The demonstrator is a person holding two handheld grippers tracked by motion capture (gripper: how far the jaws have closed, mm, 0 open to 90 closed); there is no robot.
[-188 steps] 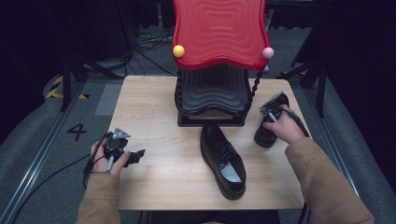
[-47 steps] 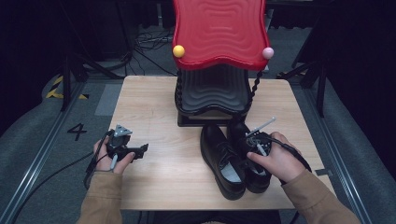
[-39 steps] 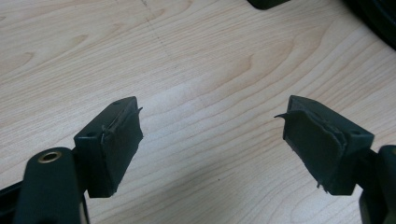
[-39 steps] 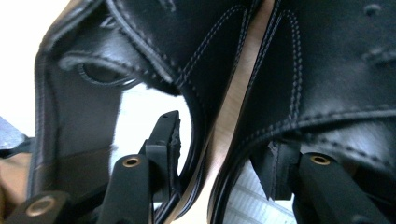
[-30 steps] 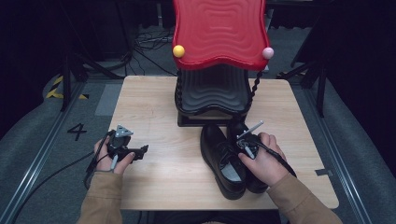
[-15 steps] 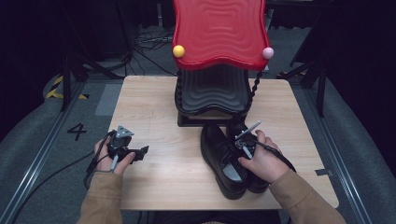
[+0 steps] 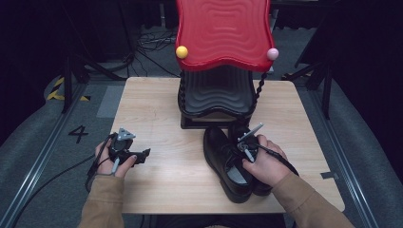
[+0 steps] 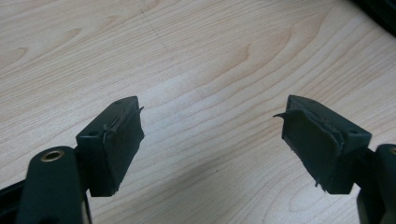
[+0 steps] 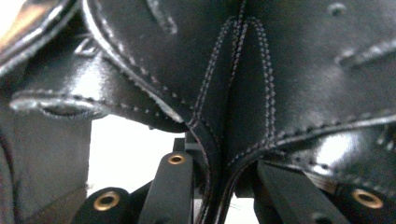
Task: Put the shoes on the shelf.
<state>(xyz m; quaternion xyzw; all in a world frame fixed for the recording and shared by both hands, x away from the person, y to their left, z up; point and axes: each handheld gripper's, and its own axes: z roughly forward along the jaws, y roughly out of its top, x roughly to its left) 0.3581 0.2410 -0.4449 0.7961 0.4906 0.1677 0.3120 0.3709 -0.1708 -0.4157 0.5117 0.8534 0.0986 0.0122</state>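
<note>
Two black leather shoes stand side by side on the wooden table point(image 7: 157, 104) in front of a shoe rack. The left shoe point(image 7: 223, 161) shows its pale insole. The right shoe point(image 7: 261, 189) is mostly covered by the person's right hand. My right gripper point(image 7: 243, 147) points down between them; its jaws have just been closing. In the right gripper view the right gripper point(image 9: 217, 189) pinches a stitched leather wall point(image 9: 243, 93); I cannot tell which shoe's. My left gripper point(image 7: 141, 155) rests at the table's left, and in its own view the left gripper point(image 8: 210, 135) is open over bare wood.
The rack stands at the back middle of the table, with a red wavy top shelf point(image 7: 223, 33) and a black wavy lower shelf point(image 7: 216, 90) just behind the shoes. A cable trails off the table's left edge from the left hand. Dark floor surrounds the table.
The right hand brought the second shoe from the table's right side to beside the first, then shifted slightly left onto the shoes. The left hand has stayed put.
</note>
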